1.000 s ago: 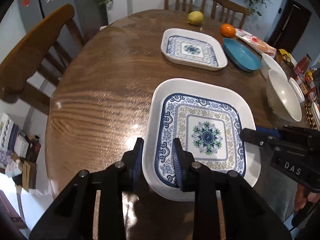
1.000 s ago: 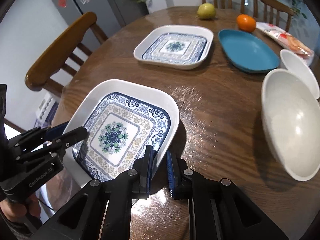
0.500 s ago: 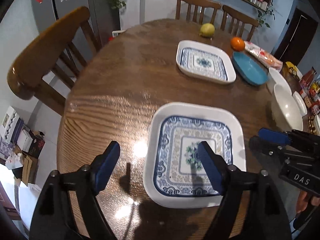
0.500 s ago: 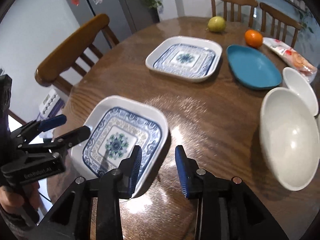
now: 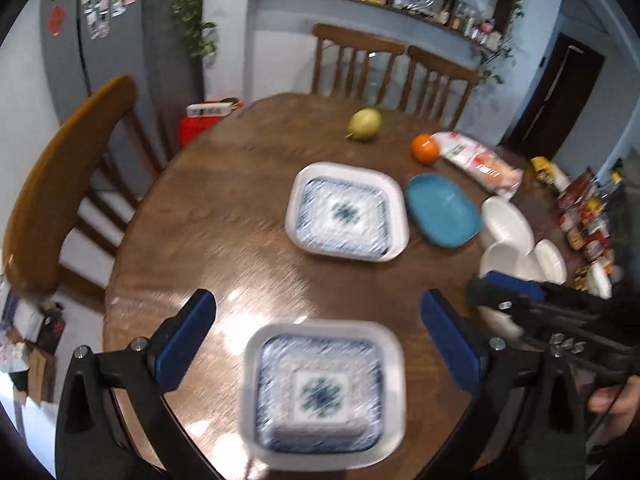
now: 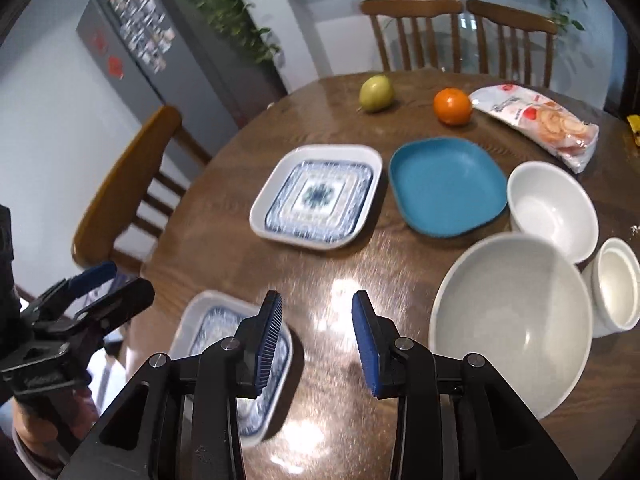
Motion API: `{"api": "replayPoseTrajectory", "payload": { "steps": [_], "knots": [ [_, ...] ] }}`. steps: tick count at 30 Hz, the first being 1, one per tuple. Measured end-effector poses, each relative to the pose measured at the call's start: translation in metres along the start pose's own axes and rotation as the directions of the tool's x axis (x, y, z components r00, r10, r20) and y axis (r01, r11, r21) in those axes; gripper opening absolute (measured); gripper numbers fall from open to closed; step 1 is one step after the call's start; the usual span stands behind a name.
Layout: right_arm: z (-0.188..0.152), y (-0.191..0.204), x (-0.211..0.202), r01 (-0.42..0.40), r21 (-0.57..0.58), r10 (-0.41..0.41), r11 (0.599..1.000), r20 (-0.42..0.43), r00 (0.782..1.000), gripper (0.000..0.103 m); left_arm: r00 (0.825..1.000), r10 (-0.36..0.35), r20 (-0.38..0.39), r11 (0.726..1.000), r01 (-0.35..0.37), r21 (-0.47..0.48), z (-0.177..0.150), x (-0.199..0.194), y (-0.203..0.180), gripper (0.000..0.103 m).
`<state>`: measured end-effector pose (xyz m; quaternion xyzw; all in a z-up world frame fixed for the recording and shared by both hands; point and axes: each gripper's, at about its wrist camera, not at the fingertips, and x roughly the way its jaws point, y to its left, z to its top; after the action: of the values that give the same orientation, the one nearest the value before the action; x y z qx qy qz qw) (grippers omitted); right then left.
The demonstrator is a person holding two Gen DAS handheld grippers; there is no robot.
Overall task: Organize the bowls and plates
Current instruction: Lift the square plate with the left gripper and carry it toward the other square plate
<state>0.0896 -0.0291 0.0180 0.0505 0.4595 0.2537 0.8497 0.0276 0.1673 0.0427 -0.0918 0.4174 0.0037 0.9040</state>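
A square white plate with a blue pattern (image 5: 320,388) lies flat at the table's near edge, free of both grippers. My left gripper (image 5: 317,300) hangs above it, jaws opening wide with nothing between them. My right gripper (image 6: 318,304) is open a little way and empty, over bare wood just right of that plate (image 6: 208,328), which its left finger partly hides. Farther back sit a matching patterned plate (image 6: 316,196) and a blue plate (image 6: 446,186). To the right stand a large white bowl (image 6: 508,320), a medium white bowl (image 6: 552,208) and a small white bowl (image 6: 616,288).
A pear (image 6: 376,94), an orange (image 6: 452,106) and a snack packet (image 6: 536,120) lie at the far side of the round wooden table (image 6: 256,256). Wooden chairs stand at the left (image 6: 128,184) and behind. Jars and packets (image 5: 588,220) crowd the right edge.
Both grippers let go of the near plate's rim, opened and rose away from it. The plate now rests flat on the table, and more of the room shows.
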Motion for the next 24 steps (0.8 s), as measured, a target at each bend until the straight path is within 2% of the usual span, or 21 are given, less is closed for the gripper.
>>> {"api": "replayPoseTrajectory", "payload": {
  "steps": [3, 5, 8, 10, 13, 16, 21, 24],
  "knots": [
    [0.012, -0.001, -0.004, 0.004, 0.017, -0.005, 1.0, 0.03, 1.0, 0.037, 0.999, -0.039, 0.014, 0.999, 0.039, -0.007, 0.023, 0.001, -0.005, 0.102],
    [0.021, 0.0, -0.004, -0.001, 0.024, 0.0, 1.0, 0.052, 0.999, 0.037, 0.999, -0.032, 0.026, 0.999, 0.032, -0.003, 0.038, 0.005, -0.007, 0.102],
    [0.034, -0.001, 0.003, 0.001, 0.046, -0.004, 0.999, 0.058, 0.998, 0.037, 1.0, -0.001, -0.004, 1.0, 0.001, -0.006, 0.055, 0.027, -0.004, 0.102],
    [0.041, -0.002, 0.016, 0.004, 0.063, -0.006, 0.998, 0.036, 0.999, 0.037, 0.998, 0.051, -0.048, 0.999, -0.051, -0.012, 0.062, 0.053, 0.002, 0.102],
    [0.049, -0.003, 0.039, 0.048, 0.061, -0.048, 0.997, -0.001, 0.999, 0.037, 0.991, 0.086, -0.099, 0.996, -0.088, -0.015, 0.063, 0.085, 0.013, 0.102],
    [0.053, -0.005, 0.06, 0.095, 0.056, -0.094, 0.994, -0.026, 0.995, 0.037, 0.985, 0.083, -0.151, 0.995, -0.089, -0.033, 0.06, 0.114, 0.025, 0.102],
    [0.055, -0.013, 0.092, 0.138, 0.074, -0.131, 0.988, -0.082, 0.988, 0.037, 0.981, 0.113, -0.159, 0.993, -0.115, -0.002, 0.05, 0.141, 0.033, 0.099],
    [0.055, -0.014, 0.106, 0.155, 0.066, -0.147, 0.986, -0.108, 0.983, 0.037, 0.981, 0.1, -0.164, 0.995, -0.103, -0.012, 0.05, 0.151, 0.038, 0.09]
  ]
}}
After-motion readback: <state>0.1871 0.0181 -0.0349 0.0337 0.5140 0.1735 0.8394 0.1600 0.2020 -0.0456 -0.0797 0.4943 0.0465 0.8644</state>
